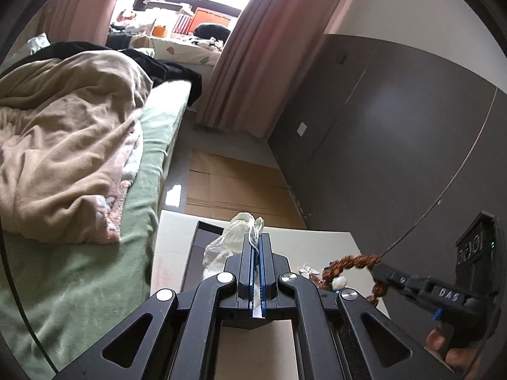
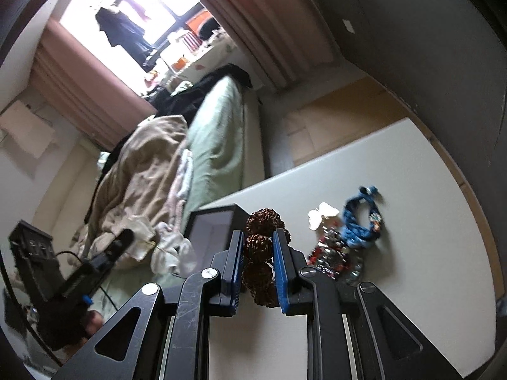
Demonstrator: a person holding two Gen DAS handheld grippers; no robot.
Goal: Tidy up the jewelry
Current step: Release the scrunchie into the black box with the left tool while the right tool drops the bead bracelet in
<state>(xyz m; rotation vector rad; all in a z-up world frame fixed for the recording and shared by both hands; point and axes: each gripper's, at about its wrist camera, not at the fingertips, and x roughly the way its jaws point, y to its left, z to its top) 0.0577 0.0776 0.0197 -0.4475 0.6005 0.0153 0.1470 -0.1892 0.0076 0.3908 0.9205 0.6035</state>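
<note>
My left gripper (image 1: 257, 241) is shut on the drawstring of a white cloth pouch (image 1: 233, 237) and holds it above a dark open box (image 1: 199, 247) on the white table (image 1: 317, 243). My right gripper (image 2: 259, 242) is shut on a brown rudraksha bead bracelet (image 2: 259, 247), lifted off the table. In the left wrist view the right gripper (image 1: 377, 269) holds the bracelet (image 1: 351, 261) at the right. The pouch (image 2: 168, 247) and left gripper (image 2: 122, 237) show at the left of the right wrist view. A blue bracelet (image 2: 359, 221), a white butterfly piece (image 2: 321, 213) and a red-silver jewelry pile (image 2: 332, 253) lie on the table.
A bed with a green sheet (image 1: 95, 278) and a beige blanket (image 1: 63, 145) lies left of the table. A dark wardrobe wall (image 1: 396, 133) stands on the right. Cardboard (image 1: 228, 183) covers the floor beyond the table. Pink curtains (image 1: 247, 63) hang by the window.
</note>
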